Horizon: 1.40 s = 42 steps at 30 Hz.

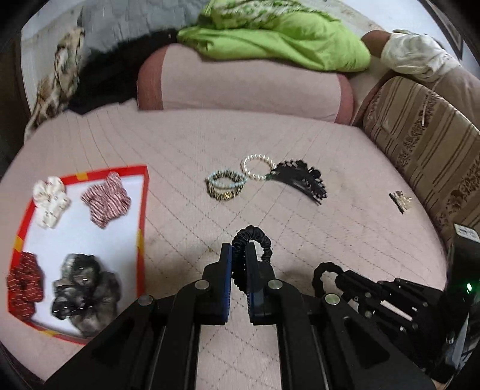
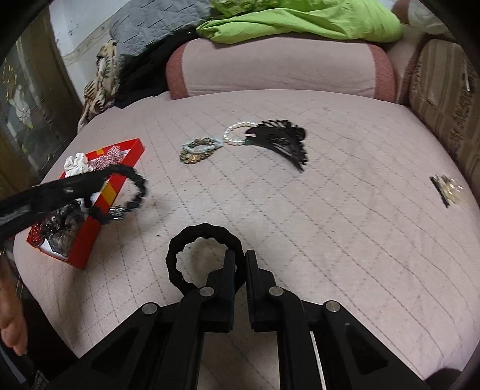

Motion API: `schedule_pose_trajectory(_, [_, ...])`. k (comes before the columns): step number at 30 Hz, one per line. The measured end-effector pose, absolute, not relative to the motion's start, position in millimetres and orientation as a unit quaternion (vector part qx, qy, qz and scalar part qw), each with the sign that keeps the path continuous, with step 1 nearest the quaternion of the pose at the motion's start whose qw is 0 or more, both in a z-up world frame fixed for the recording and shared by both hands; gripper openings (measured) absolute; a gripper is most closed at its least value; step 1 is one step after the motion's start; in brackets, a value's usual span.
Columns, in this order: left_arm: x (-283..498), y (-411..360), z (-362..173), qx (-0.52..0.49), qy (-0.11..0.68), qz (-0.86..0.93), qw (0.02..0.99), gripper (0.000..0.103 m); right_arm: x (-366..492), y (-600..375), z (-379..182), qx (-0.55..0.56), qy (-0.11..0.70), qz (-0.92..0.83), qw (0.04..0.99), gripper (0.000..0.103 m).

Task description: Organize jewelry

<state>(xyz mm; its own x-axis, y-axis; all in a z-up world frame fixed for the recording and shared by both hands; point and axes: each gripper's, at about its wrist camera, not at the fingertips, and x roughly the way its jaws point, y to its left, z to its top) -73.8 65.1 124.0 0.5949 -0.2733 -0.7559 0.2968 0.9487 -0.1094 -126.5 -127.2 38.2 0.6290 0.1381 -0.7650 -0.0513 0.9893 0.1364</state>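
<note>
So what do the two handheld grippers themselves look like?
Both are matte black linkage frames with round silver pivot pins. The left gripper has blue pads lining its fingers; the right gripper has dark fingers, and in the left view its body shows a small green light.

A quilted pink bed cover (image 1: 270, 156) with a stitched diamond pattern fills the foreground. At its far edge lies a pink bolster (image 1: 240, 87) with darker ends, and a bright green cloth (image 1: 285, 39) is heaped on top of it. To the left sit a grey quilted blanket (image 2: 156, 24) and a brown patterned fabric (image 1: 60, 78). A striped beige cushion (image 1: 420, 144) stands at the right.
</note>
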Motion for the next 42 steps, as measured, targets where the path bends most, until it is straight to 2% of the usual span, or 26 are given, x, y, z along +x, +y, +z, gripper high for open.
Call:
schedule_pose_trajectory(21, [-123, 73, 168, 0.029, 0.356, -0.158, 0.921, 0.008, -160, -132, 84, 0.029, 0.393, -0.005, 0.919, 0.007])
schedule_pose_trajectory(42, [-120, 132, 176, -0.015, 0.347, -0.112, 0.931, 0.008, -154, -95, 95, 0.006, 0.396, 0.026, 0.918, 0.007])
